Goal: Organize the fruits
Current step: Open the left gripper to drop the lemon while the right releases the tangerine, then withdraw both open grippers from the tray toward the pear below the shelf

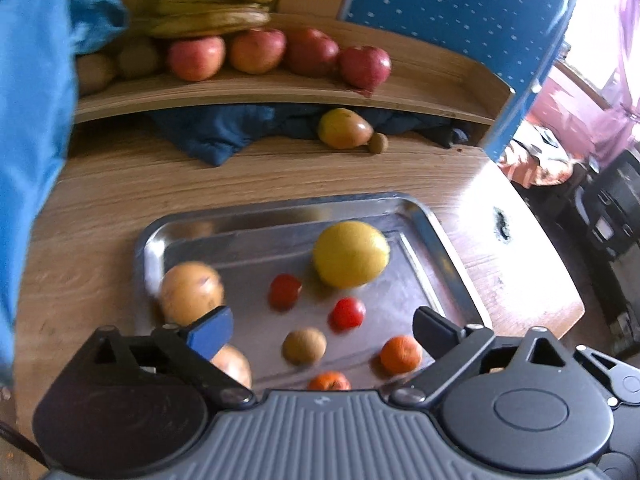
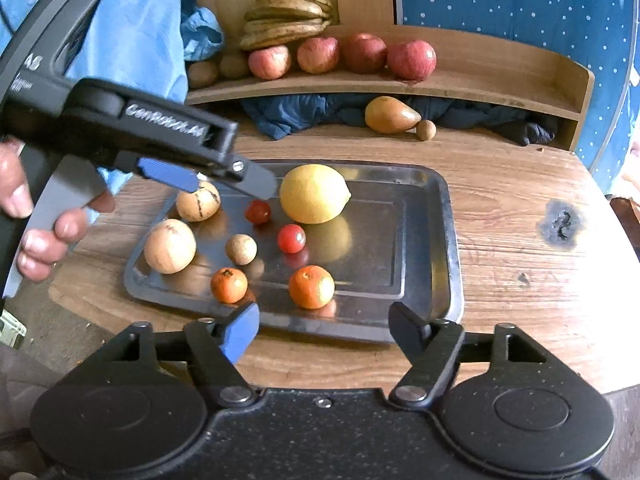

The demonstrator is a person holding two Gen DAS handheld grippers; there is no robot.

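Observation:
A steel tray (image 2: 420, 184) (image 1: 448, 240) on the wooden table holds a big yellow lemon (image 2: 313, 194) (image 1: 350, 254), two small tomatoes (image 2: 291, 238) (image 1: 347, 313), two mandarins (image 2: 311, 286) (image 1: 401, 354), a small brown fruit (image 2: 241, 249) (image 1: 304, 346) and two tan round fruits (image 2: 170, 246) (image 1: 191, 292). My left gripper (image 1: 320, 330) is open and empty above the tray's near part; in the right wrist view (image 2: 224, 178) it hovers over the tray's far left. My right gripper (image 2: 322, 330) is open and empty at the tray's near edge.
A wooden shelf (image 2: 500, 92) at the back carries bananas (image 2: 288, 16), several red apples (image 2: 411, 59) and brown fruits (image 2: 202, 74). Under it lie a mango (image 2: 390, 115), a small brown fruit (image 2: 426, 130) and dark blue cloth (image 2: 296, 114). A burn mark (image 2: 560, 224) is on the table's right.

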